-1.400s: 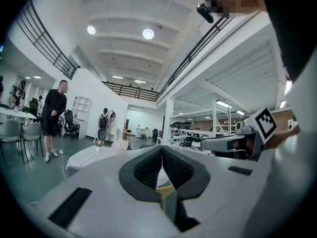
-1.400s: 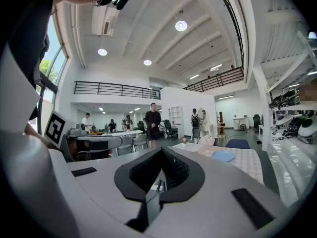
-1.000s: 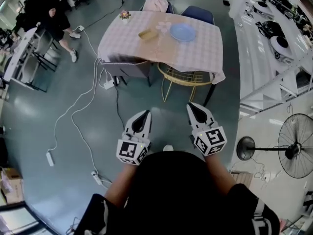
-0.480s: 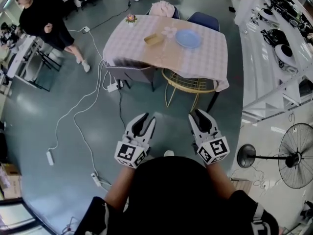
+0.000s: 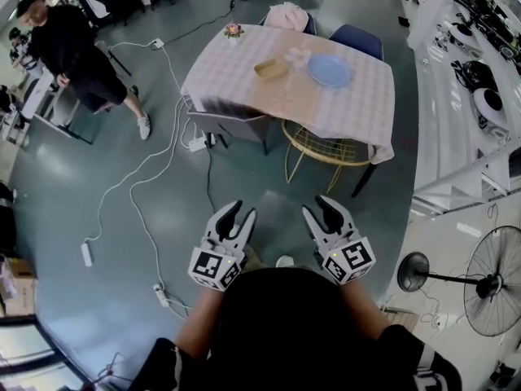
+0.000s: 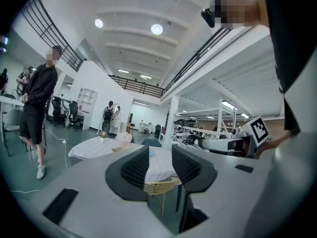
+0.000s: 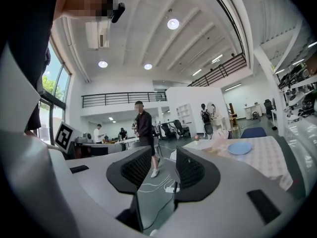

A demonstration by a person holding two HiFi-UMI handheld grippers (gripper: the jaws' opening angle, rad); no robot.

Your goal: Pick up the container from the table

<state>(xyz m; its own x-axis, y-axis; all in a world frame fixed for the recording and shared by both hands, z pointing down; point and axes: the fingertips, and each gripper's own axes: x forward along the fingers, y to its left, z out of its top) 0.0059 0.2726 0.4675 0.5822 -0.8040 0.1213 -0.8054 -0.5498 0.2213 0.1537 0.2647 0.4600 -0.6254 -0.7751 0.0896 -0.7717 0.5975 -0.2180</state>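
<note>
With left gripper [image 5: 240, 210] and right gripper [image 5: 317, 208] opening empty, far from the seemingly shallow container [image 5: 270, 69], floor cables [image 5: 130, 210] could have tripped the approach.

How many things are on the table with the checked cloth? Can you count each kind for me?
Tan rectangular container: 1
Round blue plate: 1
Small pot of pink flowers: 1
Pale pink item, too small to tell what: 1
Total: 4

head: steeply down, far | gripper views: level, forward | shared: table [image 5: 236, 80]
</note>
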